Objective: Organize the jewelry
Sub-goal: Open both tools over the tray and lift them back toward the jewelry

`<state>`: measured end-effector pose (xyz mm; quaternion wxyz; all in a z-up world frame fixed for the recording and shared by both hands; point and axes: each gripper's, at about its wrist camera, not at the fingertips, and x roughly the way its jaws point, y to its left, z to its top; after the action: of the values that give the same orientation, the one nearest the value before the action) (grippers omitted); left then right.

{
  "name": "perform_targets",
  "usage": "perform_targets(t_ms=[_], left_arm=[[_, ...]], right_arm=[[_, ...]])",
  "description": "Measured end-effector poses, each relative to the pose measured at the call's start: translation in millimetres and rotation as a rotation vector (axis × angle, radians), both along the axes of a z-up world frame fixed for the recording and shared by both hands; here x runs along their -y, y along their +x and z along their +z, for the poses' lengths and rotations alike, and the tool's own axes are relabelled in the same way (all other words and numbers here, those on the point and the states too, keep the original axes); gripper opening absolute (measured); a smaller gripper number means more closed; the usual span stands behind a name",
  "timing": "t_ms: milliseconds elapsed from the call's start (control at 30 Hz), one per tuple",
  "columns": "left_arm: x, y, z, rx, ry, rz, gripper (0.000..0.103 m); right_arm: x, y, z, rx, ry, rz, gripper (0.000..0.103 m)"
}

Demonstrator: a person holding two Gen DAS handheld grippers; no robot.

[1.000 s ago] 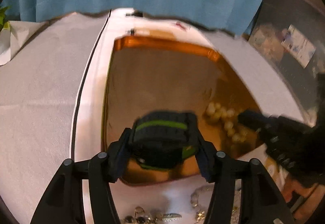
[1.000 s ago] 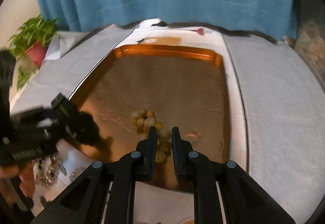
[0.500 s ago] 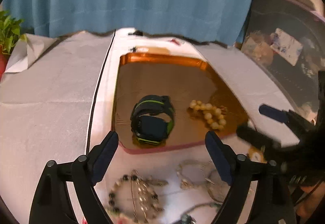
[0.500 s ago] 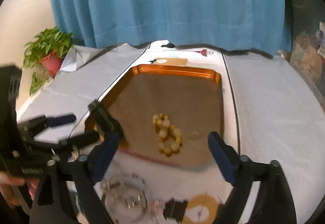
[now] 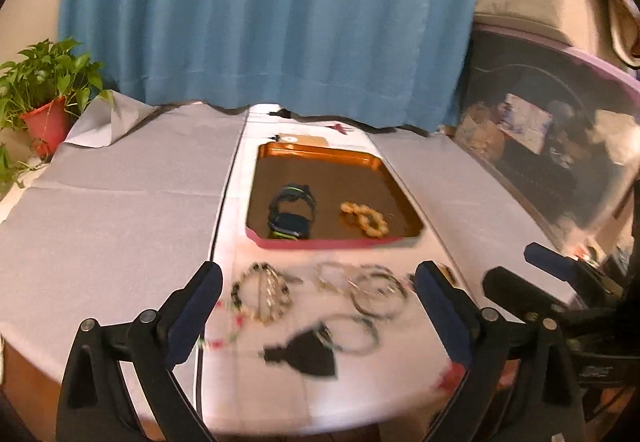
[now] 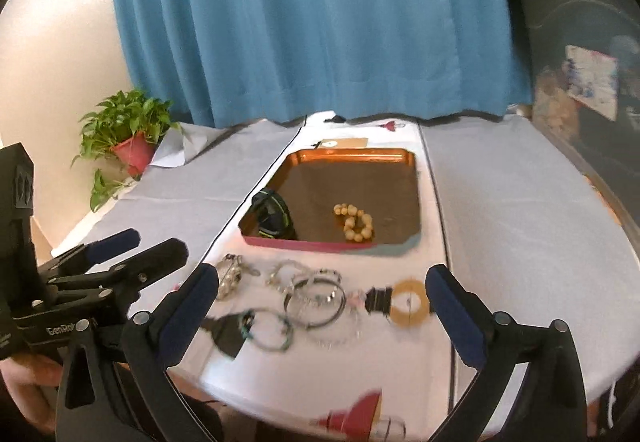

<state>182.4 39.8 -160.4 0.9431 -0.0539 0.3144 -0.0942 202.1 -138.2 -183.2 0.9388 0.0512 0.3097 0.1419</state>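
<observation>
Left wrist: tray (image 5: 396,181) rim clear of bangles (image 5: 376,292).

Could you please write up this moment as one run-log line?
left gripper: open, empty | right gripper: open, empty | tray: watch, bead bracelet | loose jewelry: on cloth

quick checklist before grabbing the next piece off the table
1. Left gripper empty, its fingers just opened wide: ok.
2. Right gripper empty, fingers just opened wide: ok.
3. Watch lying inside the tray: ok.
4. Bead bracelet inside the tray, apart from the watch: ok.
5. Bangles on the table clear of each other for a clean pick: not ok, they overlap.
6. Sharp view of the pieces: not ok, blurred.
</observation>
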Motion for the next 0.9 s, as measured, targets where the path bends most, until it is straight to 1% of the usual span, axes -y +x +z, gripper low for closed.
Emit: perform_targets(t_ms=[67,200,333,467,533,600,633,700,767,900], left_arm=[[2,-17,10,0.006,0.007,-0.002,0.097],[4,-50,27,0.026,-0.002,-0.008,0.097],[2,-77,38,0.054,-0.008,-0.016,0.098],[2,-98,43,0.104,-0.008,-0.054,0.1],[4,-102,42,0.118,0.005,-0.062,0.101],[6,-98,33,0.104,0.019,-0.067,0.101],[5,-95,29,0.096,0.015,-0.067,0.101],[3,-88,17,0.084,0.003,-0.068,0.101],[0,-83,7,0.082,-0.006,-0.068,0.101],[0,-59,-22,0.04,-0.009,-0.081,0.1]], right_arm=[[0,-19,9,0.018,-0.037,-0.018,0.103],[-1,-61,35,0.082,-0.073,-0.037,0.103],[-4,-101,53,0.162,-0.089,0.002,0.103],[-9,-113,49,0.12,-0.08,0.067,0.103],[-10,-116,43,0.109,-0.076,0.061,0.103],[-6,-114,35,0.101,-0.064,0.053,0.103],[-4,-113,29,0.097,-0.057,0.049,0.103],[2,-106,19,0.082,-0.031,0.083,0.103],[7,-94,9,0.06,-0.019,0.093,0.103],[12,-58,-8,0.035,-0.023,0.138,0.101]])
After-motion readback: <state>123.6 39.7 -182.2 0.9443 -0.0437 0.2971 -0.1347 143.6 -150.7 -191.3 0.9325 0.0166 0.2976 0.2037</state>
